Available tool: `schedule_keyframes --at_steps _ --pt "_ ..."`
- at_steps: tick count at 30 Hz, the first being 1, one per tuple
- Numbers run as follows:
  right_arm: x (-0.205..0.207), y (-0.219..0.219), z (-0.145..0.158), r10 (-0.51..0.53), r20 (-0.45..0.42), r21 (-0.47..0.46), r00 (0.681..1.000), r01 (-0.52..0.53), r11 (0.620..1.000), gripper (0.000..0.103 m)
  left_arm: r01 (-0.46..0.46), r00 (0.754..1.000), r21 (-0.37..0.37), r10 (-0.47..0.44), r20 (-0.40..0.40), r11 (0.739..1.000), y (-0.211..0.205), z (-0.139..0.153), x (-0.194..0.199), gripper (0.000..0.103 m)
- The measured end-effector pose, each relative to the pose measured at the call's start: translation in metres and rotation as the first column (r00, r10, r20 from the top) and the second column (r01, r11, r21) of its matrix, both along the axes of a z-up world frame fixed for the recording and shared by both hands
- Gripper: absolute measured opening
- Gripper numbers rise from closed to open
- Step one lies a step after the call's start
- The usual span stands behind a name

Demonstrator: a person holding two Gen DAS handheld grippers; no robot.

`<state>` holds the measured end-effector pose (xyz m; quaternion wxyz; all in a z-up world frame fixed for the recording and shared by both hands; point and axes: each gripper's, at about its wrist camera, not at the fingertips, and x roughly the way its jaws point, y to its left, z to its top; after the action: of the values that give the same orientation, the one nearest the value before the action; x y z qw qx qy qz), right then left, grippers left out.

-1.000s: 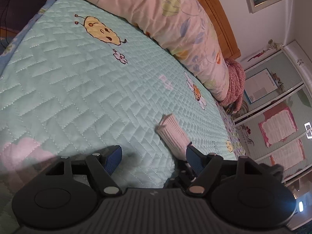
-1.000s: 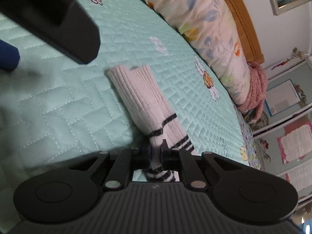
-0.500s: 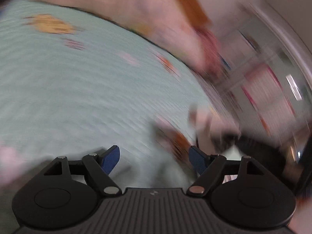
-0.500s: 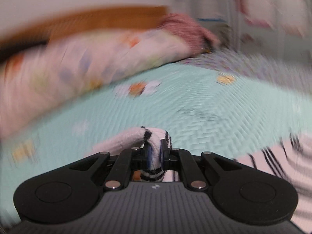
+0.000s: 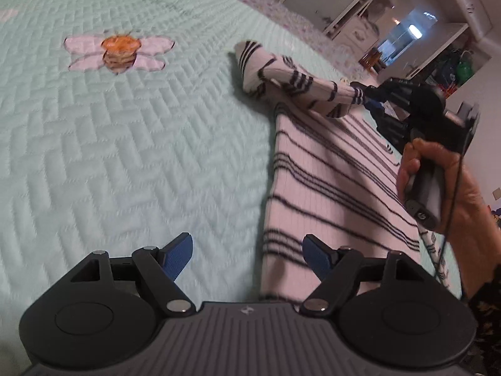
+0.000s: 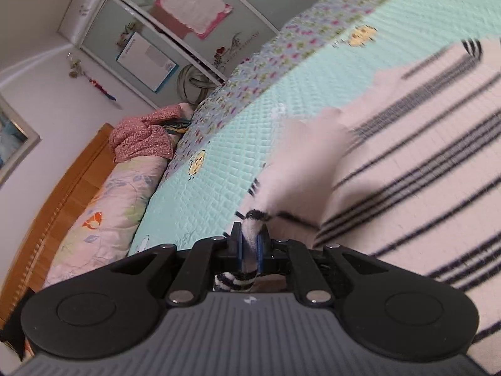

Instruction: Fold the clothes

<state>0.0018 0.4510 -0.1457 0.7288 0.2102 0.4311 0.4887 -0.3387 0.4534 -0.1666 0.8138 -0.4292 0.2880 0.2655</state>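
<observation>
- Right hand-held gripper (image 6: 249, 244), tilted gently downward, pinches the striped sleeve (image 5: 291, 80) by its cuff, stretched out over the bed's quilt (image 5: 109, 144).
- The person's right hand (image 5: 438, 185) wraps the handle, knuckles up.
- Left hand-held gripper (image 5: 247, 258) angles down over the striped sweater (image 5: 328, 188), jaws spread wide, nothing gripped.

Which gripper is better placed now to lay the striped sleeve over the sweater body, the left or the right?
Right. The right gripper is already shut on the striped sleeve, above the sweater body. The left gripper is open and empty at its near edge.
</observation>
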Motion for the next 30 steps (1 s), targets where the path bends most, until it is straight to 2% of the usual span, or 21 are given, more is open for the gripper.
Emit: schedule_keyframes --at_steps 2,10,18,20,22,23,24,27,30 --pt "0.001 -0.004 -0.002 0.014 -0.013 0.022 1.000 -0.014 1.000 0.010 0.023 1.000 -0.037 -0.023 0.013 0.999 -0.004 -0.002 -0.008 0.080" --pt "-0.013 -0.017 0.015 0.145 0.082 0.045 0.986 -0.149 0.988 0.010 0.081 0.992 -0.163 -0.064 0.109 0.983 -0.021 -0.012 -0.030 0.080" --pt "-0.019 -0.035 0.014 0.193 0.098 0.030 0.976 -0.197 0.980 0.011 0.124 0.976 -0.347 -0.051 0.212 0.930 -0.018 -0.028 -0.039 0.078" --pt "-0.017 -0.038 0.014 0.192 0.090 0.036 0.977 -0.196 0.980 0.011 0.118 0.973 -0.369 -0.033 0.227 0.922 -0.018 -0.031 -0.041 0.077" --pt "-0.014 -0.039 0.012 0.191 0.073 0.044 0.979 -0.195 0.980 0.011 0.096 0.973 -0.386 -0.005 0.231 0.918 -0.017 -0.033 -0.045 0.069" --pt "-0.012 -0.039 0.011 0.191 0.064 0.047 0.980 -0.194 0.980 0.011 0.080 0.976 -0.387 0.006 0.216 0.918 -0.017 -0.034 -0.046 0.047" --pt "-0.010 -0.036 0.010 0.191 0.061 0.042 0.980 -0.194 0.980 0.011 0.063 0.983 -0.388 0.009 0.183 0.919 -0.019 -0.036 -0.044 0.008" --pt "-0.009 -0.028 0.012 0.193 0.079 0.010 0.978 -0.194 0.981 0.011 0.022 0.988 -0.361 0.035 0.149 0.932 -0.027 -0.040 -0.040 0.007" --pt "-0.012 -0.023 0.017 0.199 0.107 -0.002 0.974 -0.200 0.980 0.011 0.006 0.994 -0.267 0.023 0.103 0.964 -0.038 -0.026 -0.035 0.007"
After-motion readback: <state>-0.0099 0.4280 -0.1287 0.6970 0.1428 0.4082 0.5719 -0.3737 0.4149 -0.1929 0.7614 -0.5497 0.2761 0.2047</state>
